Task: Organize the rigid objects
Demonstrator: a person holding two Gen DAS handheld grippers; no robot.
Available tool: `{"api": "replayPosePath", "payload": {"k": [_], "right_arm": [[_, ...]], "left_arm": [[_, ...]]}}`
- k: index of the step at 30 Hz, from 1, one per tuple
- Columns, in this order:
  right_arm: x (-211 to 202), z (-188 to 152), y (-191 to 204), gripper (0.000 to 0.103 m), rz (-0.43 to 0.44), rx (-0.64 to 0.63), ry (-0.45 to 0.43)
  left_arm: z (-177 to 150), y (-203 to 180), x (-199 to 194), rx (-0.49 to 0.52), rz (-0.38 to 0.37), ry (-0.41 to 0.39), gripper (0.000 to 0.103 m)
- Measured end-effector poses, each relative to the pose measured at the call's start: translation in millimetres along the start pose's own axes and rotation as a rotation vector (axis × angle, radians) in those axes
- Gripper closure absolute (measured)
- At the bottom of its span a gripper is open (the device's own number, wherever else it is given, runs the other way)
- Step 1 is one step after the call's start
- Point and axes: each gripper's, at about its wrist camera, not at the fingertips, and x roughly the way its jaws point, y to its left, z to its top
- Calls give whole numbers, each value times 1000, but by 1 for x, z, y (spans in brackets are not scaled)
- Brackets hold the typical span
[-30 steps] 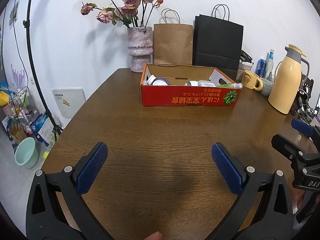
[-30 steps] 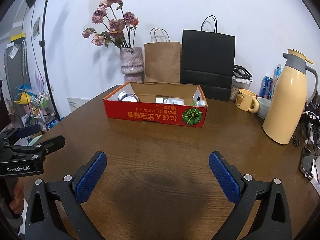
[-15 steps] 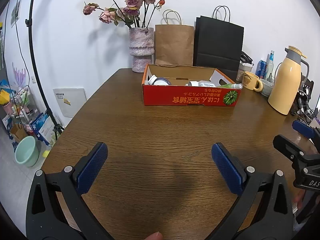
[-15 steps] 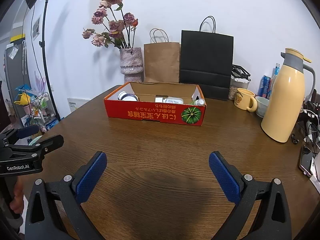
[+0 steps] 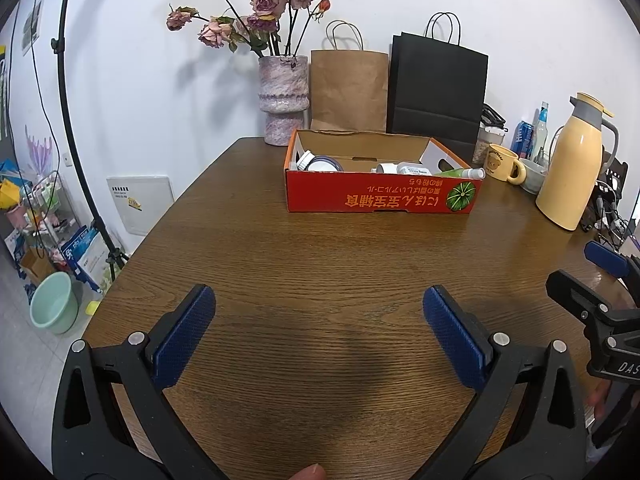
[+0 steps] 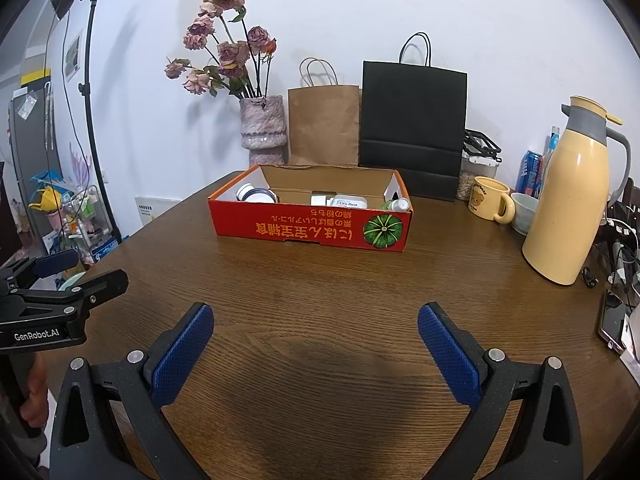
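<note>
Task status: near completion.
Objects lie inside red box (image 6: pixel 310 232); left gripper (image 5: pixel 318 322) and right gripper (image 6: pixel 314 334) jaws wide, empty.

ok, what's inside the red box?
In the red box: a round white jar at its left end, a white bottle lying down mid-box, and a green bottle with a white cap at right. The front wall hides the floor and anything lower.
</note>
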Motion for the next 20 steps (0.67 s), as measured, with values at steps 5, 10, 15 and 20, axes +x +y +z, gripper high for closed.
{"api": "replayPosePath", "payload": {"k": [5, 10, 15, 20], "right_arm": [[0, 0, 1, 0, -1, 1, 5], [0, 1, 1, 0, 0, 1, 8], [3, 1, 1, 0, -1, 3, 13], [6, 0, 1, 0, 2, 2, 15]], "left_arm": [[1, 0, 1, 2, -2, 2, 0], [2, 1, 2, 4, 1, 4, 0], [1, 0, 3, 9, 7, 4, 0], [1, -1, 5, 10, 8, 6, 0]]}}
